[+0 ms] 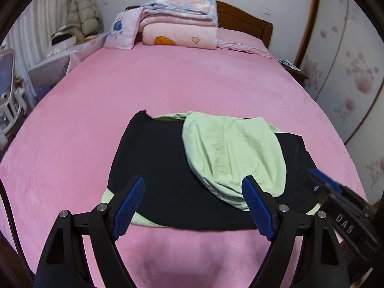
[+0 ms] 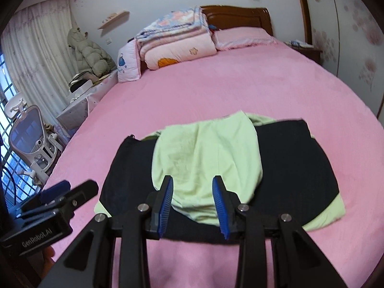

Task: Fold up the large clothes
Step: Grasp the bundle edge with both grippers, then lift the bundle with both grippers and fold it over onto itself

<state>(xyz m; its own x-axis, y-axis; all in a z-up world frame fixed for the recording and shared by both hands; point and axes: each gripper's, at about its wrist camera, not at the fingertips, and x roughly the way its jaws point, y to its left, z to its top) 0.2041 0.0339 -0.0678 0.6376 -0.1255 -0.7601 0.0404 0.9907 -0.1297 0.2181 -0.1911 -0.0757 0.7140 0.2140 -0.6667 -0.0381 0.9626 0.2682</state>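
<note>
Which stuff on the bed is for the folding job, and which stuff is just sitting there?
For the job:
- black and light green folded garment
- left gripper, jaws wide, empty
- right gripper, jaws partly open, empty

Just lying about:
- stack of folded pink and floral quilts
- pale puffy jacket
- white mesh desk chair
- pink bedsheet

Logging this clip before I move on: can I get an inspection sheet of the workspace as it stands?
Surface: wide bed under a pink plush cover, smooth.
Job's things: black and light-green garment, folded flat, green sleeve laid across the top.
Clutter: stack of folded pastel quilts and a pink pillow at the wooden headboard.
Grippers: left tool open, empty; right tool partly open, empty; both above the garment.
Cables: nothing seen.
Surroundings: white mesh chair, padded beige coat, floral wardrobe doors.
</note>
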